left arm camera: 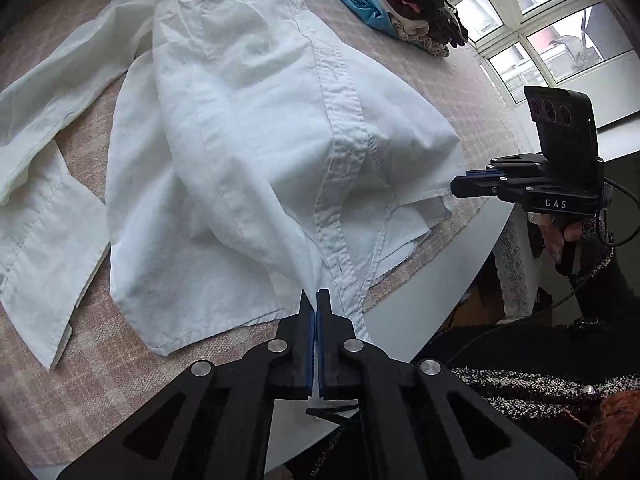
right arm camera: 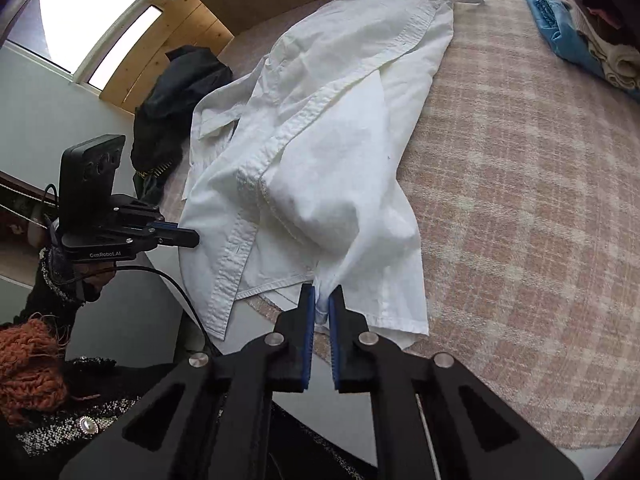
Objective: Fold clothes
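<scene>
Shirt (left arm camera: 248, 128): white, button-up, lay crumpled across the middle of both views on a pink checked cloth (right arm camera: 520, 200); the hem end was lifted off the cloth at the lower centre of each frame, the collar lay toward the top.
Sleeve (left arm camera: 44, 208): spread flat at the left of the left wrist view, cuff toward the lower left.
Left gripper (left arm camera: 316, 304): at bottom centre of its own view, fingers pressed together on a bunched bit of shirt hem; fabric showed between the blue pads. Seen from the right wrist view at the left edge (right arm camera: 192, 237), tips at the shirt's edge.
Right gripper (right arm camera: 321, 300): at bottom centre of its own view, clamped on a pinch of shirt hem, a narrow gap between the pads filled with white cloth. Seen from the left wrist view at the right edge (left arm camera: 456, 188), tips touching the shirt's corner.
Pile (left arm camera: 400, 4): folded clothes, blue, cream and dark, stacked at the top right of the left wrist view, well apart from the shirt.
Dark garment (right arm camera: 176, 100): heaped at the upper left of the right wrist view, just beside the shirt.
Table (left arm camera: 440, 292): pale edge bare below the cloth, lower right of the left wrist view.
</scene>
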